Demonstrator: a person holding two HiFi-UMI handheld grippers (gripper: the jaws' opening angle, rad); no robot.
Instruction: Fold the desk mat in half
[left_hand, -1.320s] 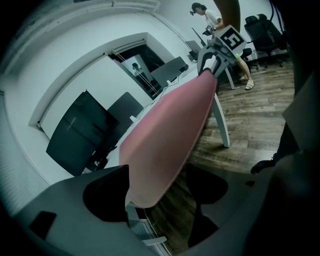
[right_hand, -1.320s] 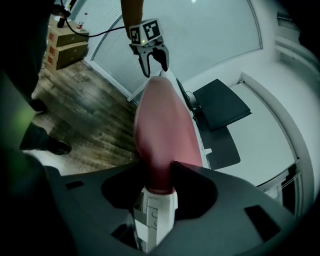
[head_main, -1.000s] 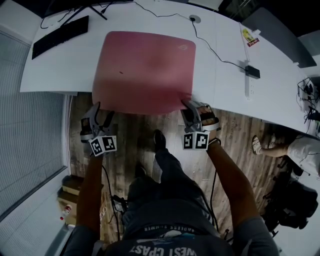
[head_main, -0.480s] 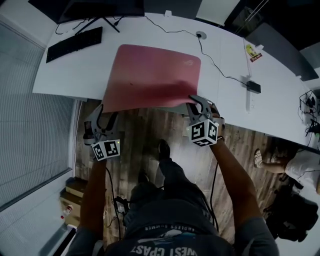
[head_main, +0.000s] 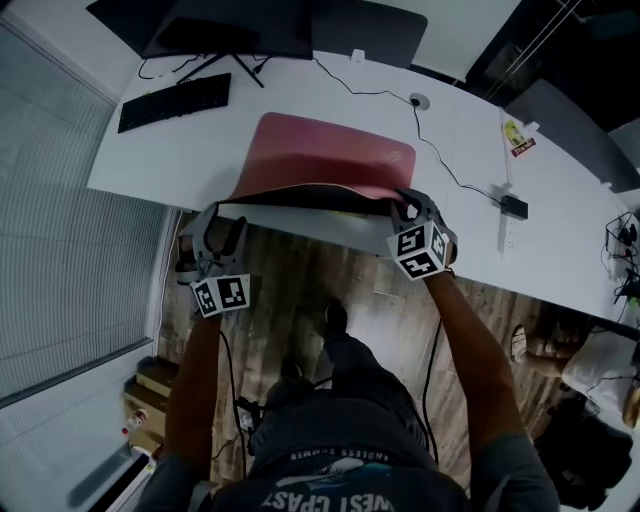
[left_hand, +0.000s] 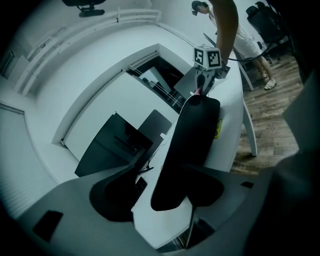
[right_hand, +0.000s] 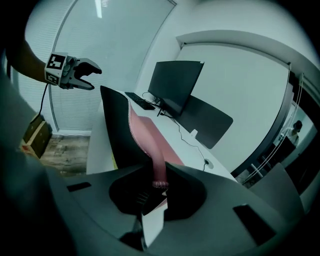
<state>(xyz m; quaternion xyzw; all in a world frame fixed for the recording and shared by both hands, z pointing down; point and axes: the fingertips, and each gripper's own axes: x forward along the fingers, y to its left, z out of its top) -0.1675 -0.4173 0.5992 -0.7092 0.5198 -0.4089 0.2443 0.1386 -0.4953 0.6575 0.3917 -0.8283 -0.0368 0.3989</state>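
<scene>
**Mat's near edge up, one corner clamped**

The worktop (head_main: 150, 150) carries the desk mat (head_main: 330, 160): far part flat, near long edge raised, dark underside showing. That edge runs from left tool (head_main: 220, 222) to right tool (head_main: 404, 206); the fold should carry it away from both, toward the monitor (head_main: 240, 30). The right gripper view shows what the head view hides: the right tool clamped on the pink corner. The left tool's jaws have just been closing, mat corner between them, not yet pinched

Dim, bluish cast, fisheye-warped dark edges
</scene>
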